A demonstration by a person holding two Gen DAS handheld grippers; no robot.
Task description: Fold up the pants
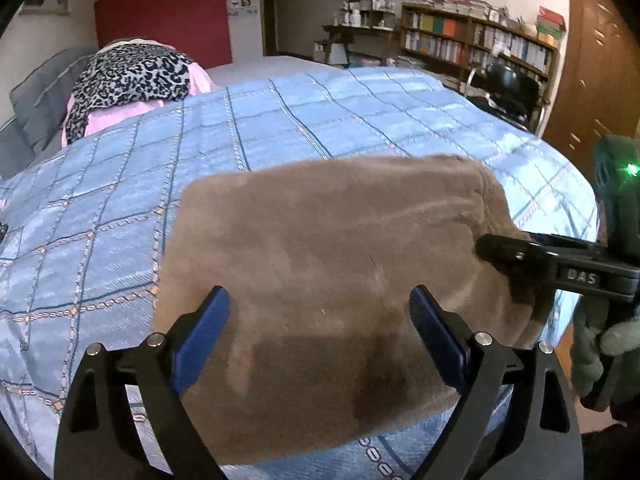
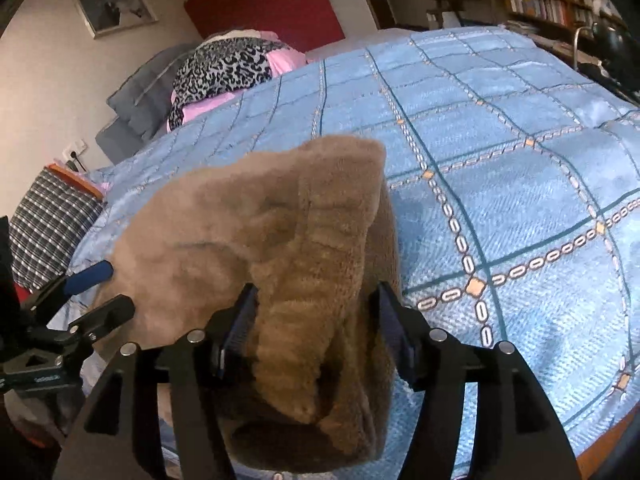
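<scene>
A: Both tools spread?
B: Yes. The left tool [image 1: 320, 340] gapes over the folded pants [image 1: 340, 272] near the bed's [image 1: 280, 120] front edge; the right tool [image 2: 316, 328] straddles their waistband, not pinching

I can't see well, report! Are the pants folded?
Both grippers open: left gripper, right gripper. Brown fleece pants folded on blue bedspread. Nothing blocking.

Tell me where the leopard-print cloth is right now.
The leopard-print cloth lies at the far left end of the bed, draped over a pink cloth beside a grey cushion, below the red panel, well beyond the folded brown pants.
</scene>
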